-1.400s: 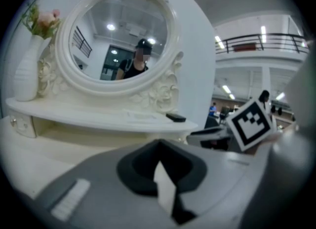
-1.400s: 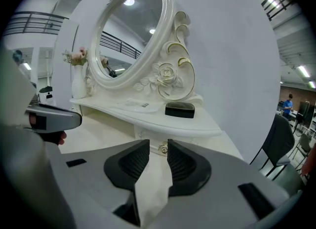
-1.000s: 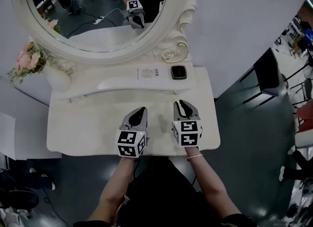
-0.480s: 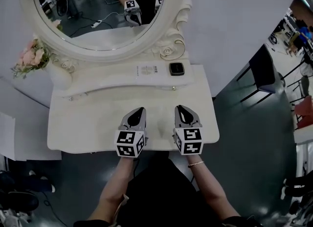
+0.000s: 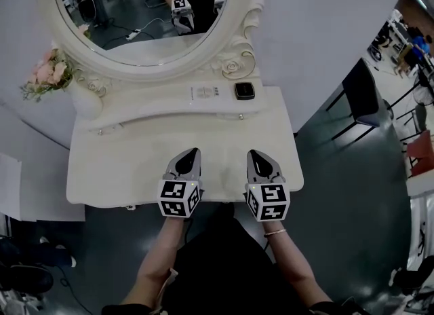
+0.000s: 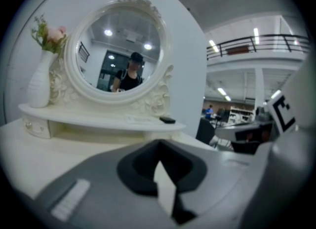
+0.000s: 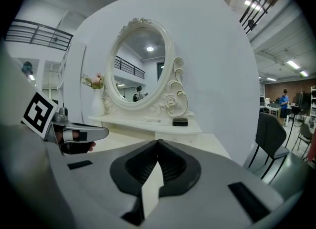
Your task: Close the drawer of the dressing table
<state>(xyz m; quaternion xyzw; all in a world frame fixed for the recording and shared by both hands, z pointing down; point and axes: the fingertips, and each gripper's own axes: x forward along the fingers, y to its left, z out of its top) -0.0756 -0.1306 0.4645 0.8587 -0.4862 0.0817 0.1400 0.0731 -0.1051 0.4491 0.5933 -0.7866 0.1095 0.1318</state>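
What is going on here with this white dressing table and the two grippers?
A person stands at a white dressing table with a gripper in each hand. The left gripper and right gripper are side by side above its front edge, both shut with nothing between the jaws. No drawer shows pulled out in the head view, so it looks closed.
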